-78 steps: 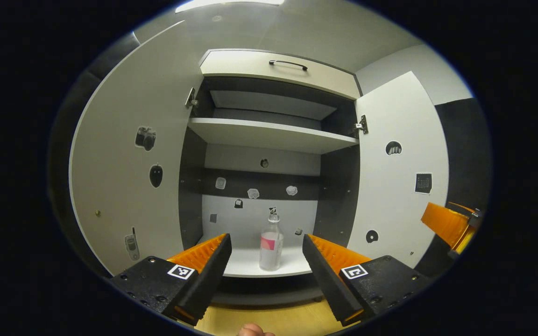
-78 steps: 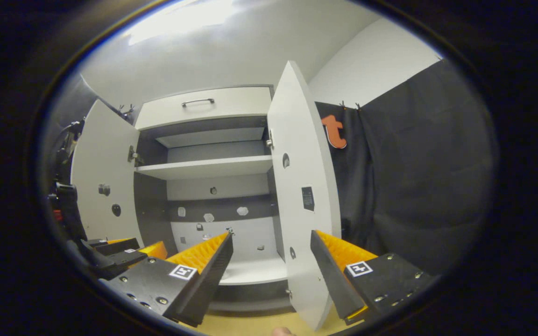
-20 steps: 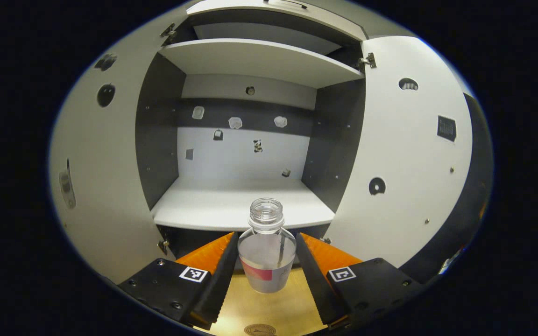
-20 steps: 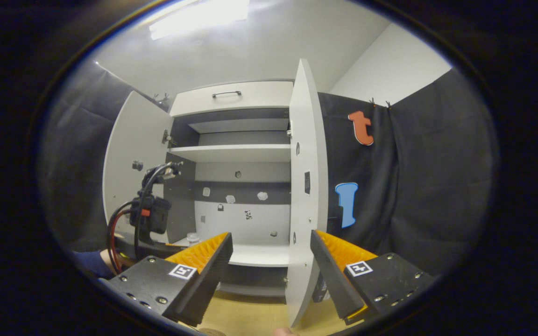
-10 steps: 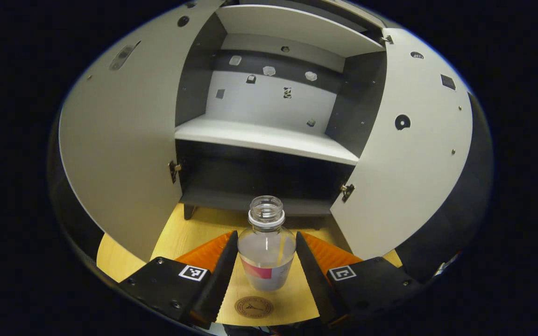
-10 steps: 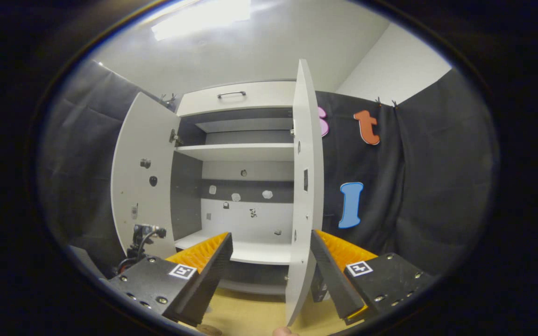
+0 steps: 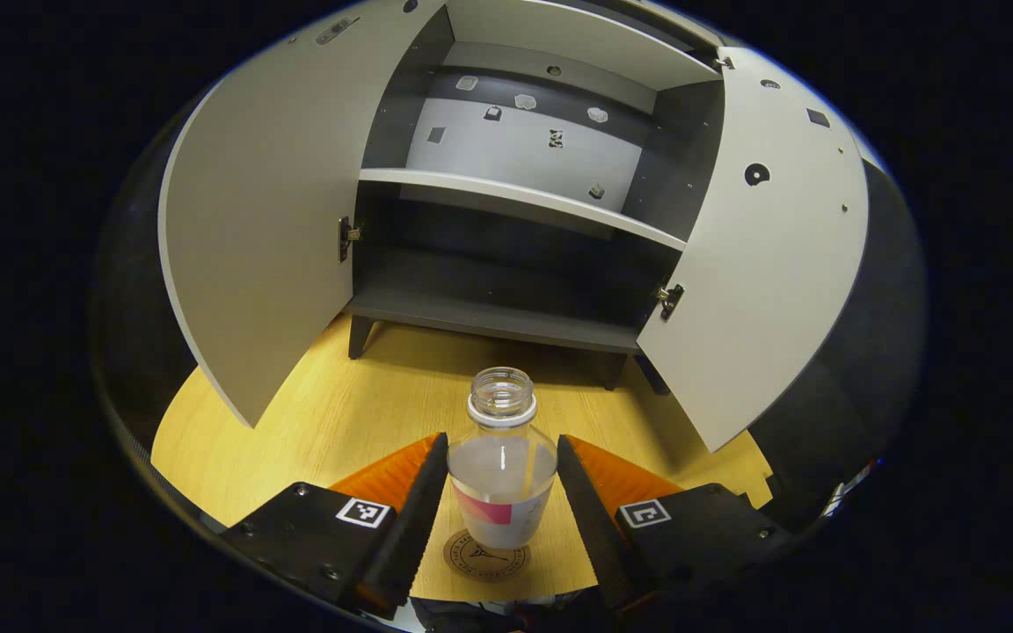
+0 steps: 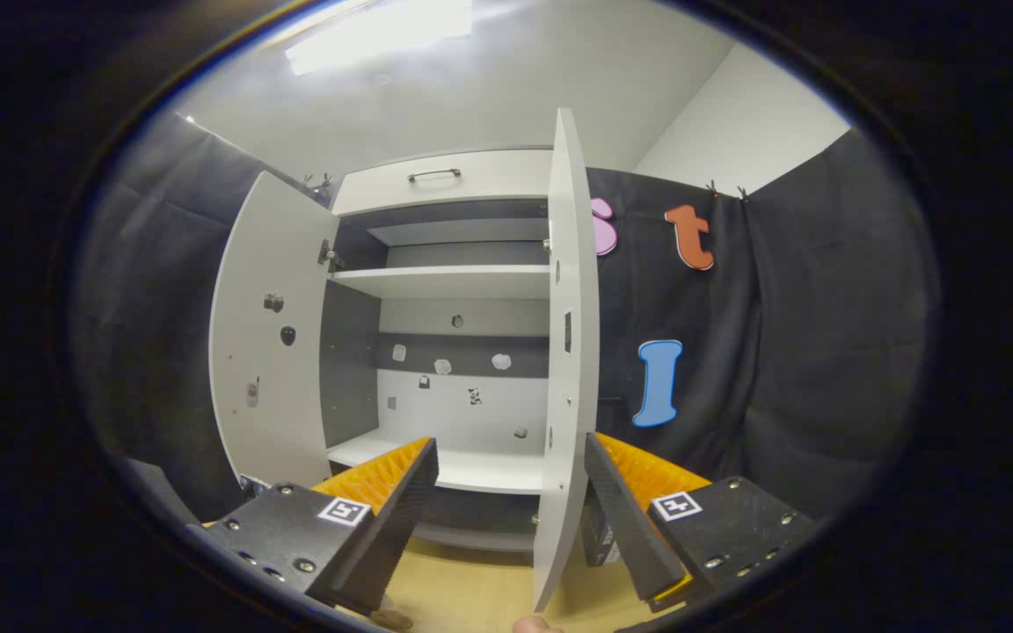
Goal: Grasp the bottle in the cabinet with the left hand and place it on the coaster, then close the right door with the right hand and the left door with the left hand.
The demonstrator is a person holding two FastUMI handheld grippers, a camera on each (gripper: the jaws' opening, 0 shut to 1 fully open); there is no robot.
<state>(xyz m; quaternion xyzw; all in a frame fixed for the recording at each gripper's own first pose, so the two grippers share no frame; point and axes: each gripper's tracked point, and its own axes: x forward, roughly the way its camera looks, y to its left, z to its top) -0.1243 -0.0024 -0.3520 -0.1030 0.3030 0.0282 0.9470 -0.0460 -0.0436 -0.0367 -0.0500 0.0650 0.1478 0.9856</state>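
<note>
wooden tabletop (image 7: 313, 422) | ceiling light (image 8: 379, 31) | drawer handle (image 8: 433, 175)

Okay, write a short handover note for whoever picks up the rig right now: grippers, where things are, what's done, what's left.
Left gripper: shut on the bottle, held upright over the coaster on the wooden table; contact with the coaster can't be told.
Right gripper: open, its fingers either side of the right door edge.
Done: bottle out of the cabinet.
Left: release the bottle, close the right door, then the left door.
</note>
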